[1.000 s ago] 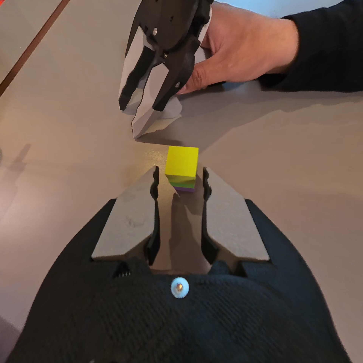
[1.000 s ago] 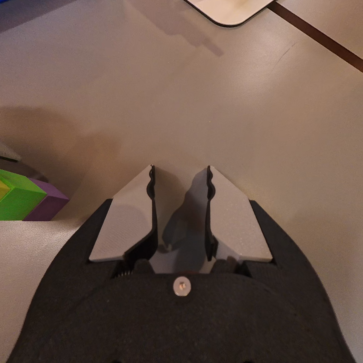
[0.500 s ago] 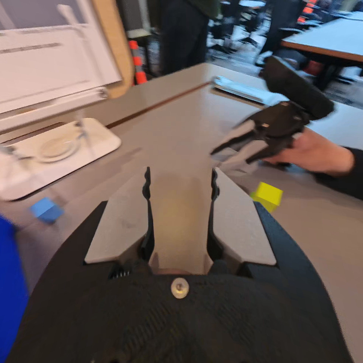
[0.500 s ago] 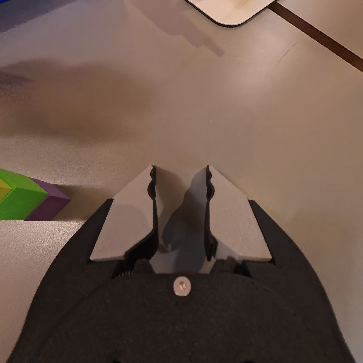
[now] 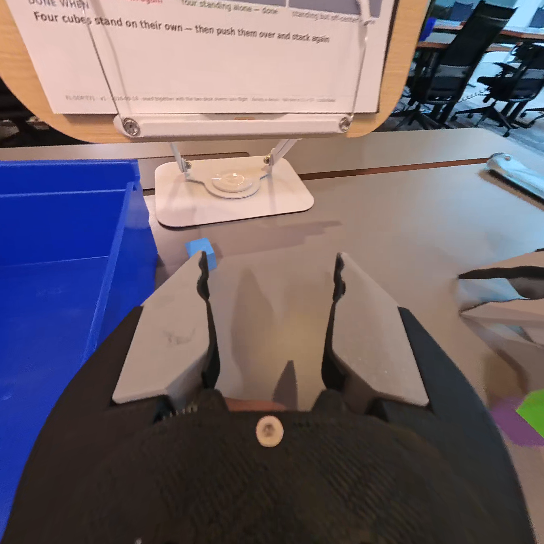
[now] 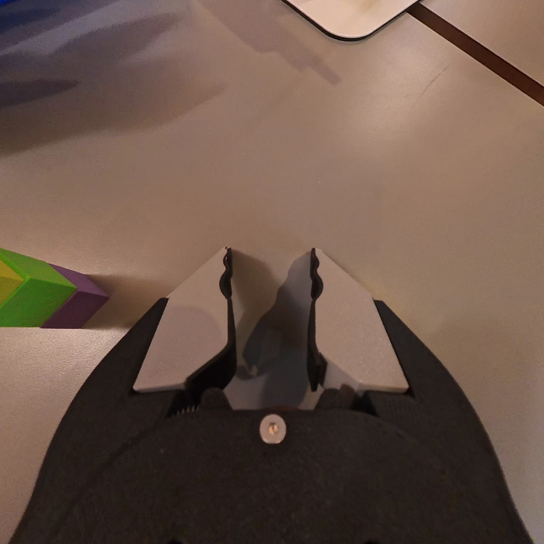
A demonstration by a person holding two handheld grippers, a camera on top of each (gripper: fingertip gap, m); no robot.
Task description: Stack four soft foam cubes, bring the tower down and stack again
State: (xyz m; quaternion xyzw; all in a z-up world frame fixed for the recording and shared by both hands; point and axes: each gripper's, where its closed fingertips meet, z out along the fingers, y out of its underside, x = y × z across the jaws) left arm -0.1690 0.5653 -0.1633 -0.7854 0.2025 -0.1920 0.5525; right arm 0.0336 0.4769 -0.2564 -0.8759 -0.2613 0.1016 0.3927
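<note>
Our left tool [image 5: 269, 275]: released, nothing btwn fingers, held above bench [image 5: 382, 235]. Blue cube [image 5: 201, 256] lies just ahead-left of left fingertip, partly hidden behind it, beside blue bin [image 5: 59, 265]. Our right tool [image 6: 270, 265]: fingers apart, empty, low over bench. Stack w/ yellow cube [image 6: 7, 282] on green cube [image 6: 35, 297] on purple cube [image 6: 79, 303] sits to its left. Judgement: blue is fourth piece; left tool nearer, needs small shift left to centre cube.

blue cube [image 5: 200, 255]: lone, flat on table, partly hidden | green cube [image 6: 35, 290]: stacked on purple cube [image 6: 79, 300], offset | yellow cube [image 6: 7, 281]: atop green, cut off by frame edge
</note>
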